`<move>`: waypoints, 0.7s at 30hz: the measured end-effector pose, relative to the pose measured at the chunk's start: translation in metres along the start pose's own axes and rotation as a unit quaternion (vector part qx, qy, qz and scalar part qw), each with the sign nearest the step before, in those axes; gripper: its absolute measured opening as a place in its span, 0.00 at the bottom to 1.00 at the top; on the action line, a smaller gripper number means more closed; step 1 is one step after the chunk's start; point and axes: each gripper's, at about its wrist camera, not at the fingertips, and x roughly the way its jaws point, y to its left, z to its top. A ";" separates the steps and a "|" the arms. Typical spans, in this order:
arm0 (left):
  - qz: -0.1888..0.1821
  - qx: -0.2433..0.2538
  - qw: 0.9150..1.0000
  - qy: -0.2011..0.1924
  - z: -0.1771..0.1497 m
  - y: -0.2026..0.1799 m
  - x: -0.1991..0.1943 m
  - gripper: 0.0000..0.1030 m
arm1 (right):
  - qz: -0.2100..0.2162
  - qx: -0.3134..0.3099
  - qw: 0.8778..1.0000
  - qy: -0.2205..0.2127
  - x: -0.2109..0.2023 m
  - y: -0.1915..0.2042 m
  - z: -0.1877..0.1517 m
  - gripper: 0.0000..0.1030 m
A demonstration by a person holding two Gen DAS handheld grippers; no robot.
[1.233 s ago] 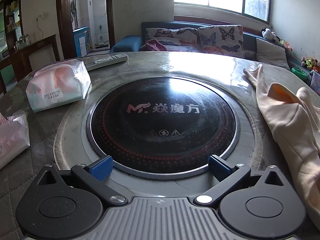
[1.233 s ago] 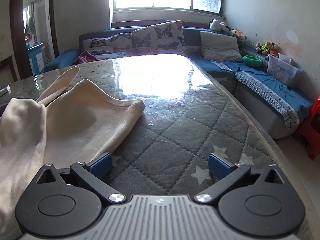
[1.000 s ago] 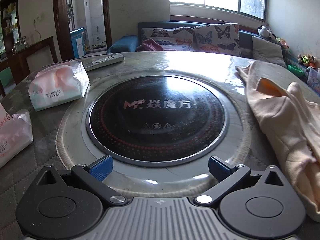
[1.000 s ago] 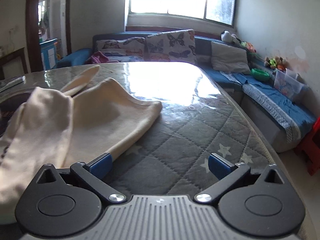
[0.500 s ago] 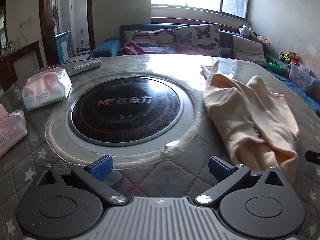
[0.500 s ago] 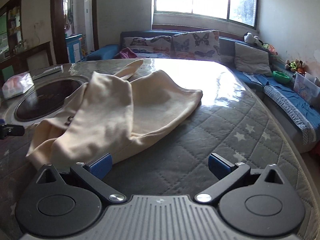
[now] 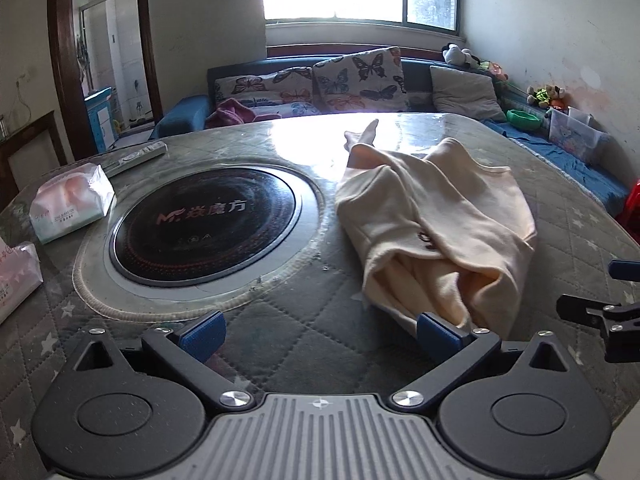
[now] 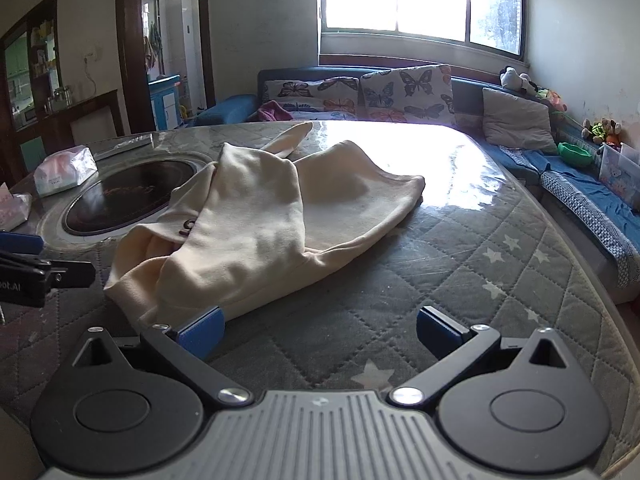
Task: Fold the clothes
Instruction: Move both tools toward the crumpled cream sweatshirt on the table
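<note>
A cream garment [image 7: 432,216] lies crumpled on the quilted grey table cover [image 7: 304,320], to the right of the round black hotplate [image 7: 204,220]. It also shows in the right wrist view [image 8: 272,216]. My left gripper [image 7: 320,334] is open and empty, just short of the garment's near end; its right fingertip [image 7: 438,334] is at the cloth edge. My right gripper [image 8: 320,332] is open and empty, its left fingertip [image 8: 200,330] next to the garment's near hem. Each gripper shows at the edge of the other's view.
Two tissue packs [image 7: 72,200] lie at the left of the table, with a remote [image 7: 136,158] behind them. A blue sofa with butterfly cushions [image 7: 352,80] stands beyond the table. The table's right edge [image 8: 592,280] drops to the floor.
Both grippers have pulled back toward the near edge of the table. The garment now lies whole in front of both. Both stay open.
</note>
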 end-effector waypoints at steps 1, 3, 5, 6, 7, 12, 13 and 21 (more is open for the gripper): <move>0.000 0.003 1.000 0.000 -0.001 -0.003 -0.002 1.00 | 0.001 0.000 1.000 -0.001 -0.002 0.000 -0.001 1.00; -0.001 0.007 1.000 -0.001 -0.002 -0.008 -0.005 1.00 | 0.002 -0.001 1.000 -0.004 -0.006 0.002 -0.003 1.00; -0.004 0.011 1.000 -0.002 -0.004 -0.012 -0.008 1.00 | 0.002 -0.001 1.000 -0.007 -0.009 0.003 -0.004 1.00; -0.005 0.013 1.000 -0.001 -0.005 -0.015 -0.009 1.00 | 0.002 -0.003 1.000 -0.008 -0.011 0.004 -0.004 1.00; -0.005 0.015 1.000 -0.001 -0.006 -0.017 -0.010 1.00 | 0.003 -0.005 1.000 -0.009 -0.013 0.005 -0.005 1.00; -0.010 0.021 1.000 -0.001 -0.009 -0.027 -0.015 1.00 | 0.002 -0.009 1.000 -0.011 -0.019 0.008 -0.006 1.00; -0.011 0.022 1.000 -0.001 -0.009 -0.029 -0.016 1.00 | 0.002 -0.009 1.000 -0.011 -0.020 0.008 -0.006 1.00; -0.013 0.024 1.000 0.003 -0.014 -0.036 -0.018 1.00 | 0.006 -0.015 1.000 -0.012 -0.024 0.014 -0.008 1.00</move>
